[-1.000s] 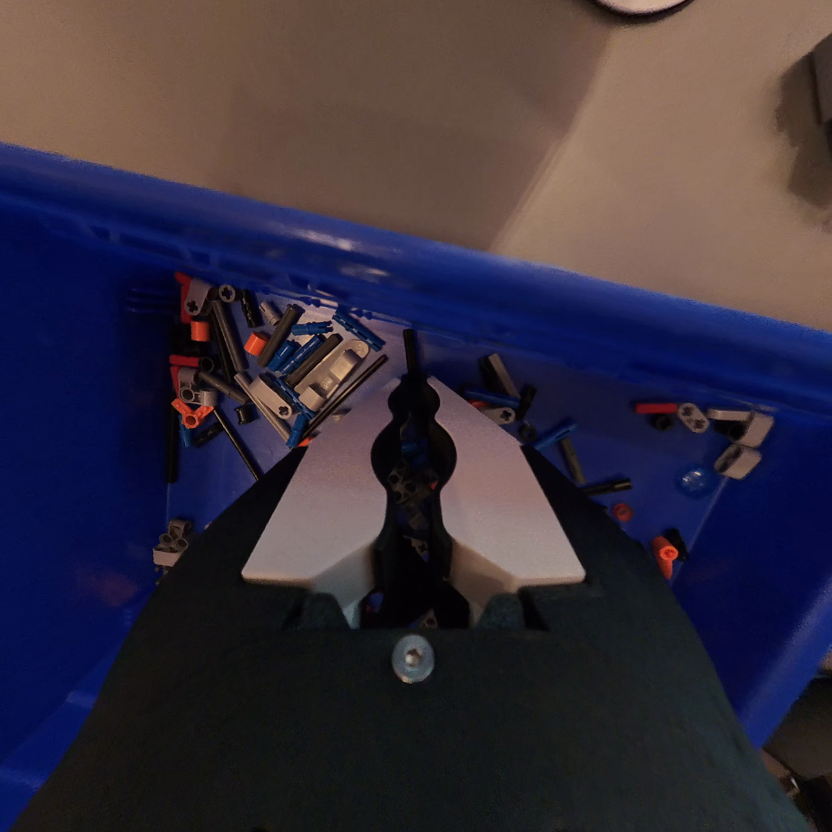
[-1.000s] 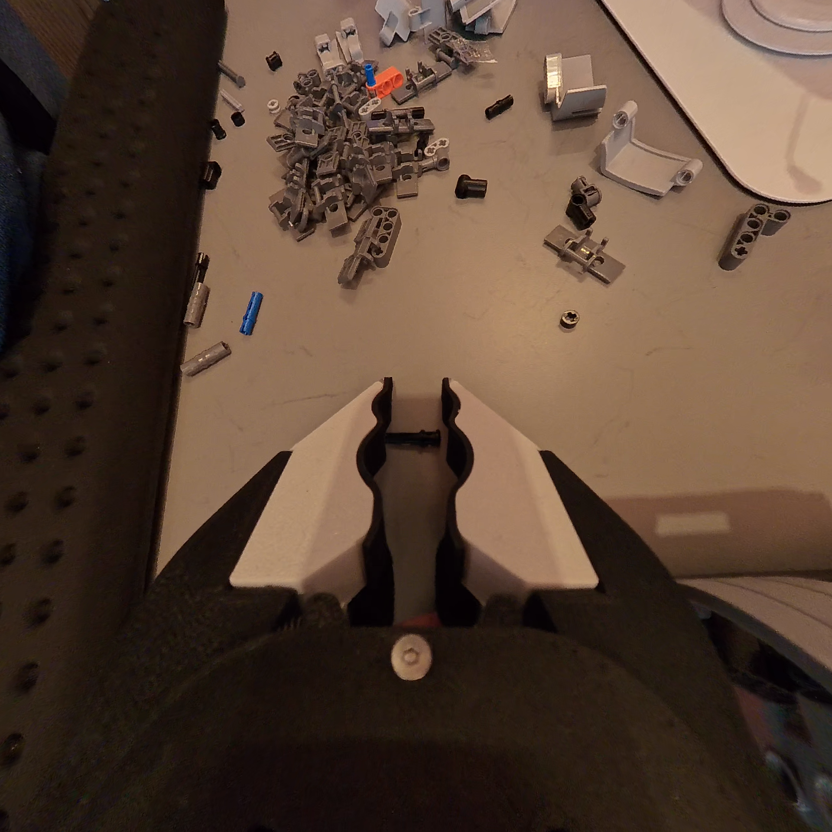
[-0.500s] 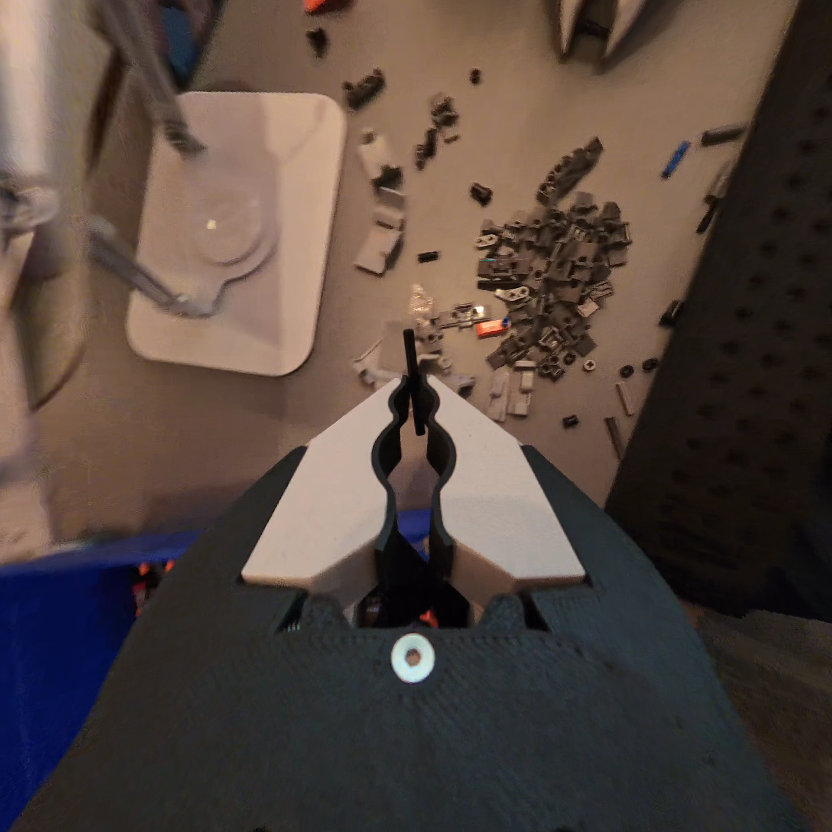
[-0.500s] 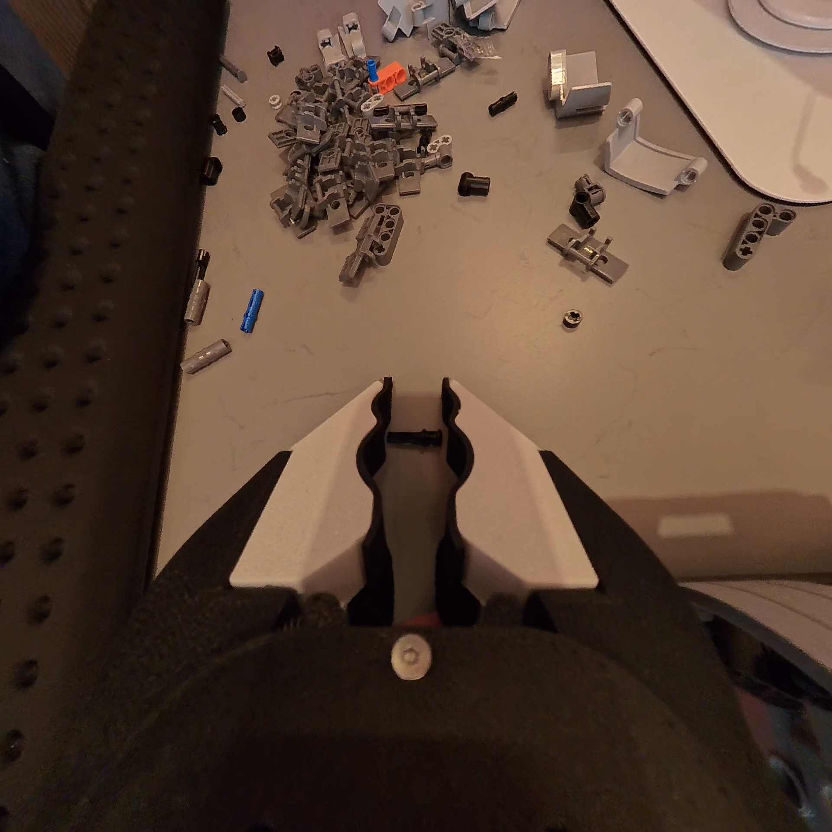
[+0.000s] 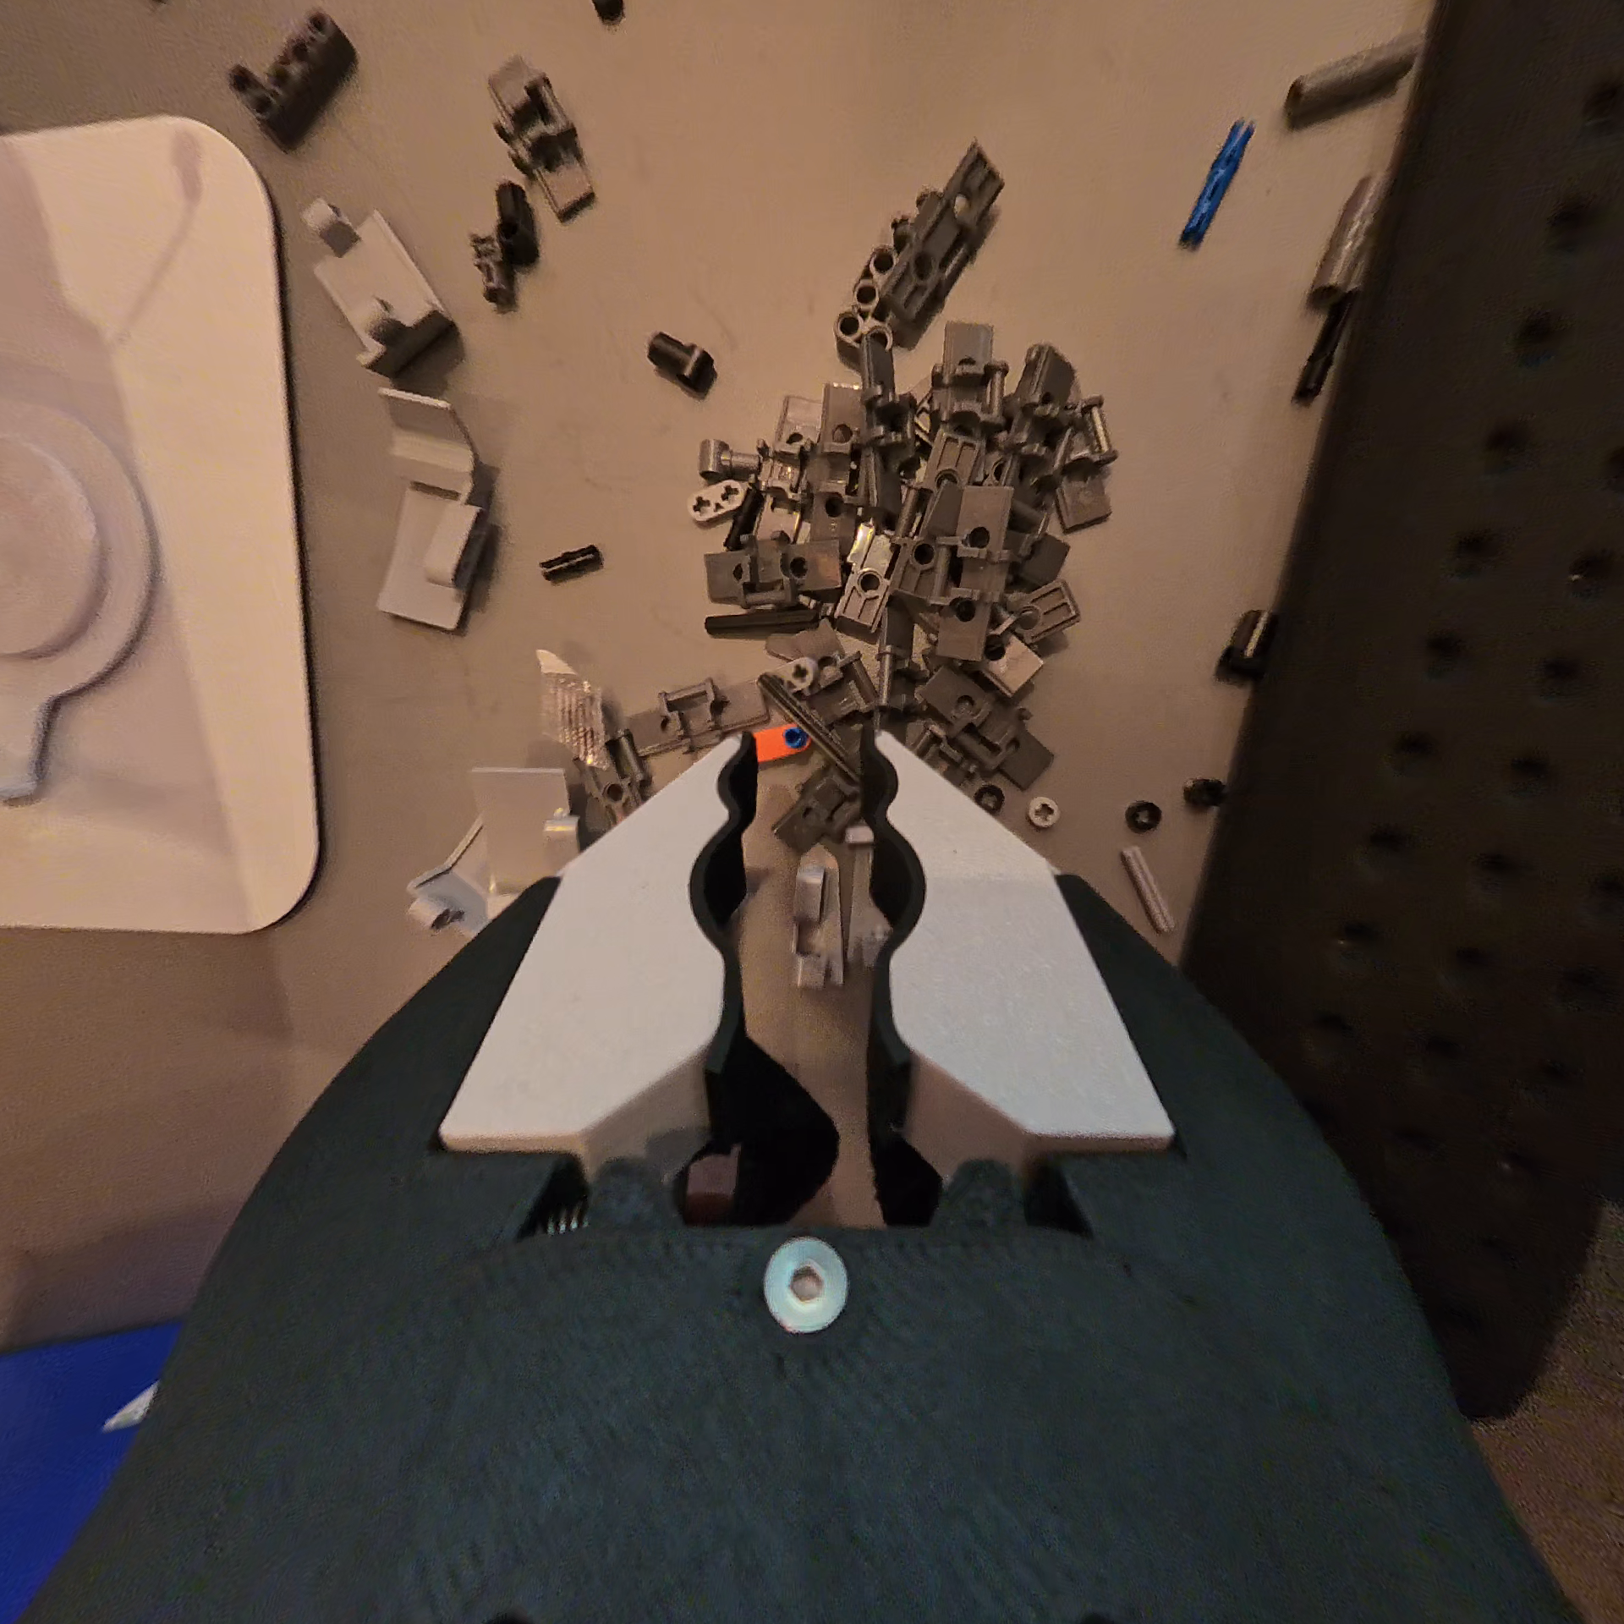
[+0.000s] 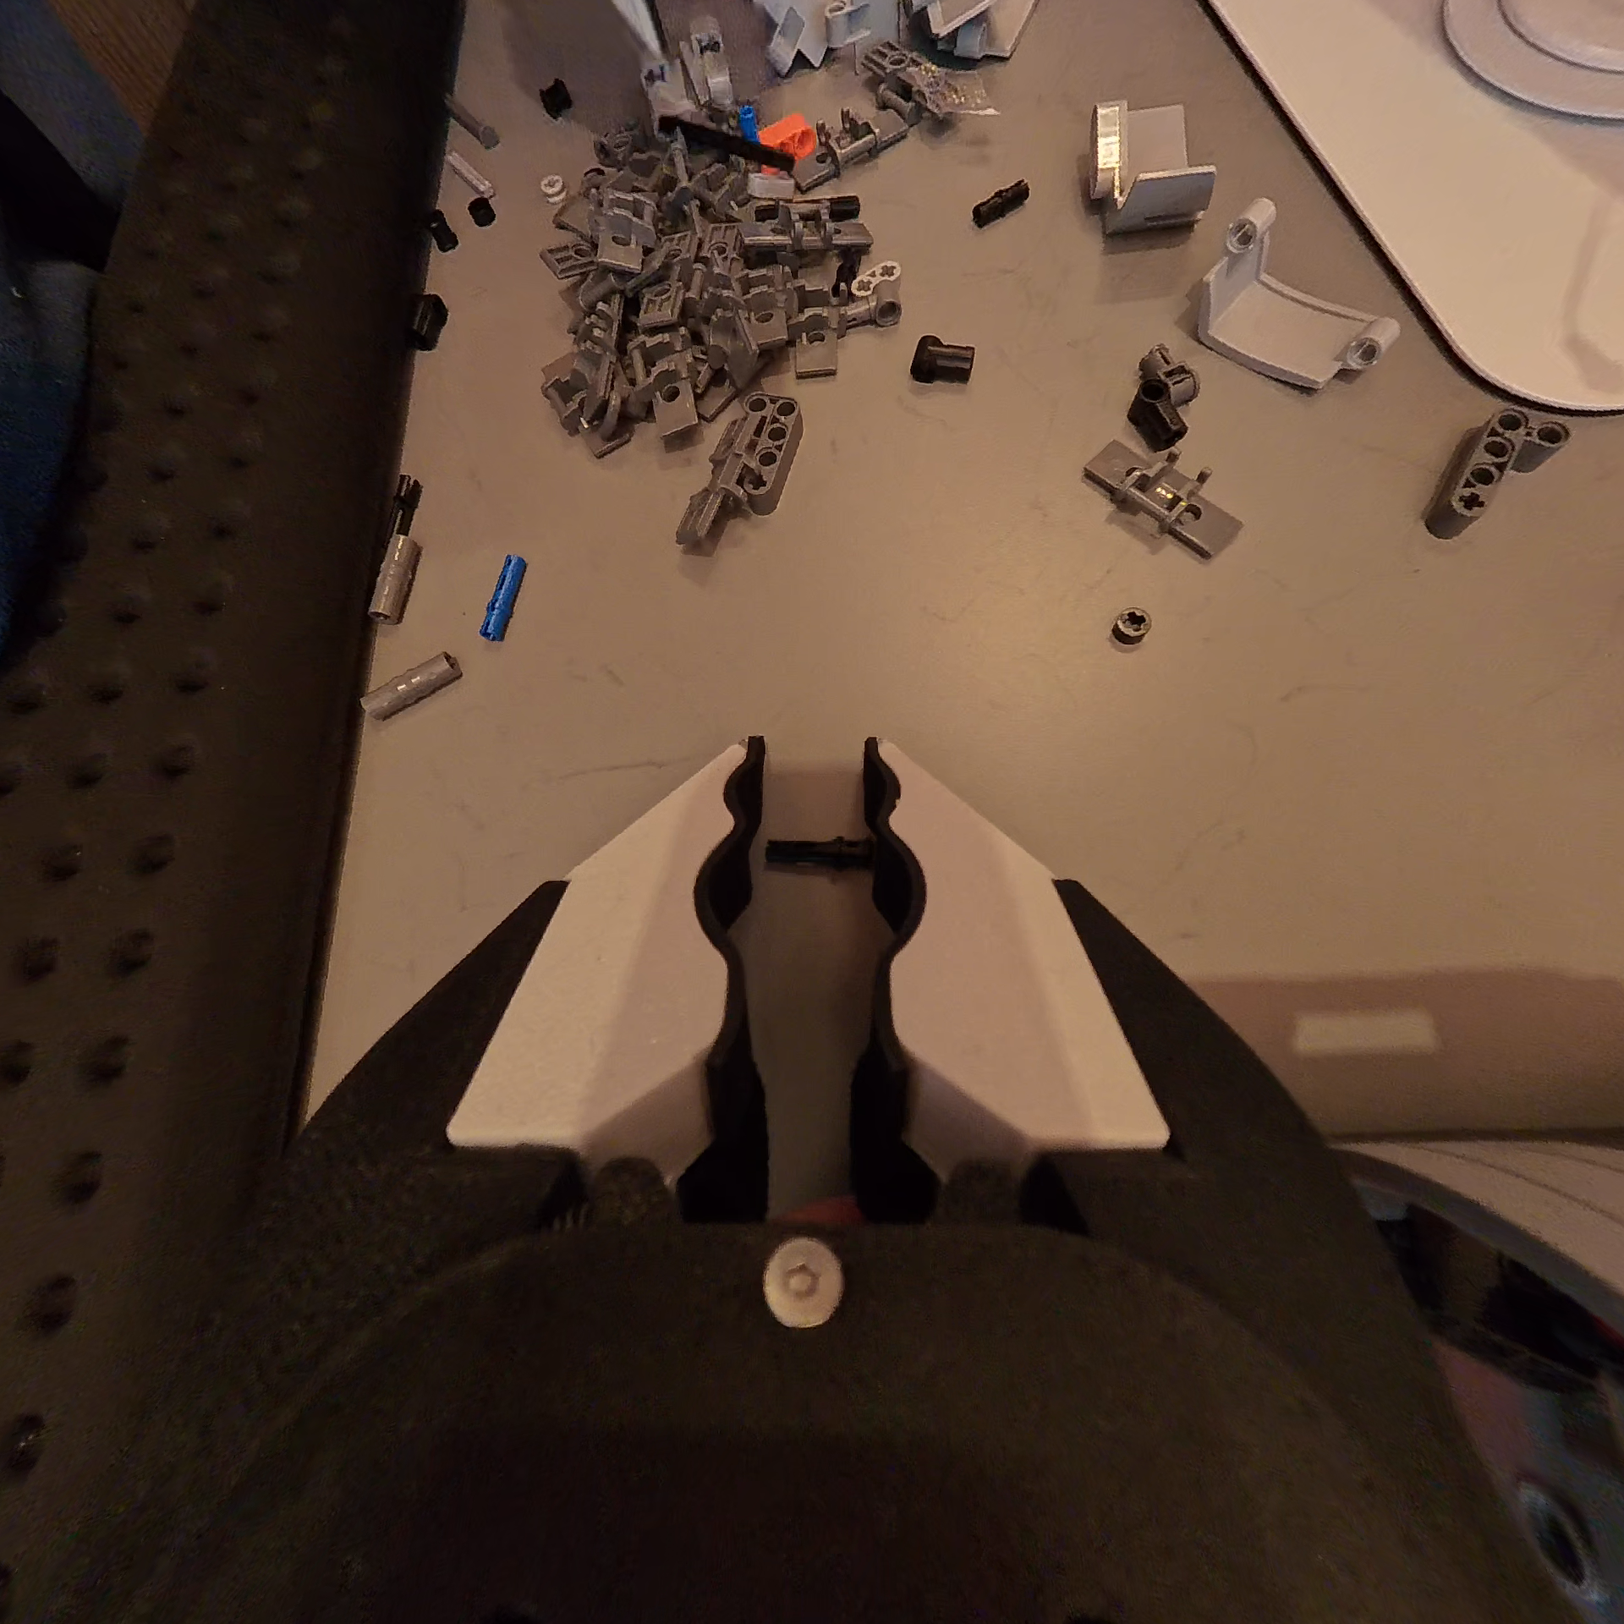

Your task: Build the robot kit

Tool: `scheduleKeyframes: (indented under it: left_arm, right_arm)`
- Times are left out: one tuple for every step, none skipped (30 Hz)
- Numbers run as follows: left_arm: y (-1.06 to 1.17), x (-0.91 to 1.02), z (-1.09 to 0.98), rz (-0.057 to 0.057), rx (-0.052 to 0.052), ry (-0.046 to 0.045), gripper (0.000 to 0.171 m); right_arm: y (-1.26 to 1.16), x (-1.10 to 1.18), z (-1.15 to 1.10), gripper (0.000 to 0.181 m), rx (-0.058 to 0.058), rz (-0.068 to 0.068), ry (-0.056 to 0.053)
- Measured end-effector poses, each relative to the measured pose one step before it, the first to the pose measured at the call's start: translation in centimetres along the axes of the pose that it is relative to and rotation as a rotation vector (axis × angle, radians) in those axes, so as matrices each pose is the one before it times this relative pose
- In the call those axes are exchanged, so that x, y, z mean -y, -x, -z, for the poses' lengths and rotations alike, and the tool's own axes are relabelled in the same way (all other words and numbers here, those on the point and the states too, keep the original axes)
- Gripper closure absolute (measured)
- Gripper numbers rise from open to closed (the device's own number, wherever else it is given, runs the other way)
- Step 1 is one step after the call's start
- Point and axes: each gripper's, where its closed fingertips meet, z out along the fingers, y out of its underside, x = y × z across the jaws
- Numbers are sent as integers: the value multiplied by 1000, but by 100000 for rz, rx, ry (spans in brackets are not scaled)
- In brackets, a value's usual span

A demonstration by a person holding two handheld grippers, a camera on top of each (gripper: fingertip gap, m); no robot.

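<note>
My left gripper (image 5: 808, 747) is open and hangs low over the near edge of a pile of dark grey building parts (image 5: 931, 545). A thin black axle (image 5: 813, 716) lies slanted on the pile just past its tips, beside an orange piece (image 5: 778, 745). Nothing is between its pads. In the right wrist view the axle (image 6: 729, 145) lies on the far side of the pile (image 6: 694, 290). My right gripper (image 6: 815, 747) is shut on a short black pin (image 6: 817, 851), held crosswise between the pads above the bare table.
A black perforated board (image 5: 1450, 615) (image 6: 176, 615) runs along one side. A white base plate (image 5: 176, 527) (image 6: 1450, 176) lies on the other. Light grey panels (image 5: 431, 527), a blue pin (image 6: 503, 596) and loose small parts are scattered about. A blue bin corner (image 5: 70, 1450) shows at lower left. Spacing between my two grippers at the tips: around 20 cm.
My left gripper carried the black axle from the blue bin to the pile, then opened; the axle left the grasp and lies on the pile. My right gripper stayed nearly still with its pin.
</note>
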Motion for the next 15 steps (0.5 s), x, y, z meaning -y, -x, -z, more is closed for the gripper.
scheduleKeyframes:
  left_arm:
    - [81, 271, 1186, 329, 294, -2157, 151]
    - [333, 144, 1476, 254, 1246, -1860, 153]
    - [771, 72, 1736, 369, 2800, -2128, 156]
    - [1064, 48, 1941, 1457, 2814, -2807, 158]
    - [1537, -314, 1956, 2190, 3785, -1378, 159]
    - [2541, -713, 1836, 2365, 7738, -90, 160]
    - [2974, -1041, 1523, 3977, 7803, 653, 160]
    - [2524, -1175, 1090, 5614, 3074, 805, 159]
    - [2700, -1250, 674, 6652, 2923, 752, 158]
    - [3354, -1209, 269, 5877, 6720, 206, 158]
    - [2618, -1370, -329, 5270, 2750, 1645, 158]
    - [1905, -1552, -794, 4624, -661, 3376, 156]
    - [2191, -1345, -1034, 3993, 2470, 2641, 156]
    - [1673, -1127, -1204, 3558, 931, 2129, 157]
    - [813, -1202, -1336, 2596, -2658, 3738, 157]
  right_arm:
    - [-2, 14, 16, 161, 57, -156, -138]
    - [-4, 18, 13, 161, 109, -148, -141]
    - [-4, 16, 15, 161, 116, -137, -123]
    - [7, 15, 7, 161, 88, -96, -65]
    - [0, -9, -6, 161, 62, -17, 35]
    - [9, -8, -1, 160, 32, -6, 93]
    - [3, -11, -14, 160, -18, 23, 101]
    - [0, -14, -16, 161, -74, 145, 137]
    - [8, -26, -24, 161, -95, 159, 182]
    - [7, -14, -16, 160, -67, 59, 140]
    - [-7, -6, 3, 161, -46, 2, 45]
    - [-5, 2, -1, 160, -38, -4, -13]
    - [3, 4, -2, 160, -49, -10, -58]
    - [-10, 4, -2, 160, -66, 8, -28]
    - [-4, -8, 0, 160, -95, 62, 68]
